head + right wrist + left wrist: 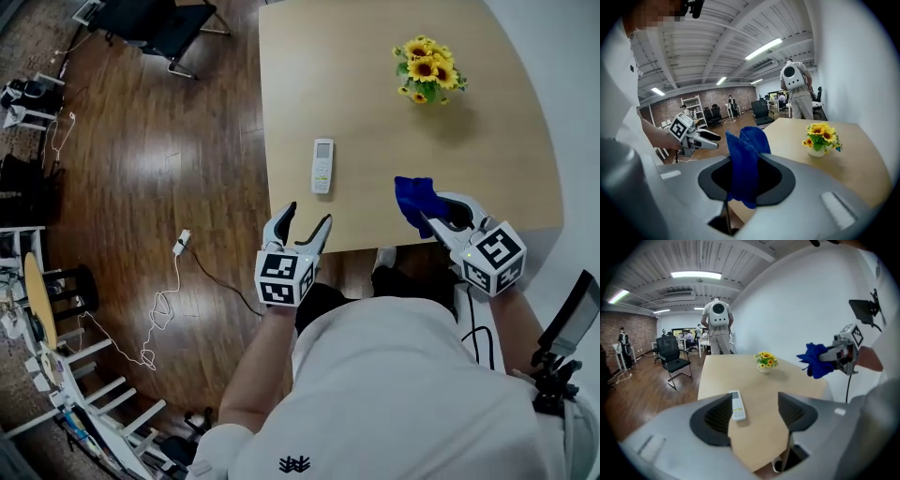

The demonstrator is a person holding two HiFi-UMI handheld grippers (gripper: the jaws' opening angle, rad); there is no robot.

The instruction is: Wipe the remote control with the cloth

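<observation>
While the remote control [322,165] lies untouched, head view: it rests flat on the tabletop [309,56] toward the near left side, well apart from the sunflowers [428,70].
Left claw, head view: the left claw [309,217] hovers over the near edge, just short of the remote control, with its jaws spread and nothing in them.
Right claw, head view: the right claw [429,214] is clamped on the blue cloth [412,195], off to the remote control's right.
Left gripper view: the jaws stand wide and empty. The remote control [737,405] shows ahead of them, close to the left-hand jaw but untouched. The cloth [816,360] hangs in the right claw [834,352], clear of the tabletop [754,376].
Right gripper view: the jaws pinch the cloth [745,150], which stands up in a fold between them (a loose end dangles below). The left claw [711,139] shows open at the left.
Step in hand: by my reading, the approach, with the cloth gripped and no wiping begun.
Next move: likely the left claw steadies the remote control while the right claw brings the cloth across and down onto its face. Light pressure would keep it from skidding.
</observation>
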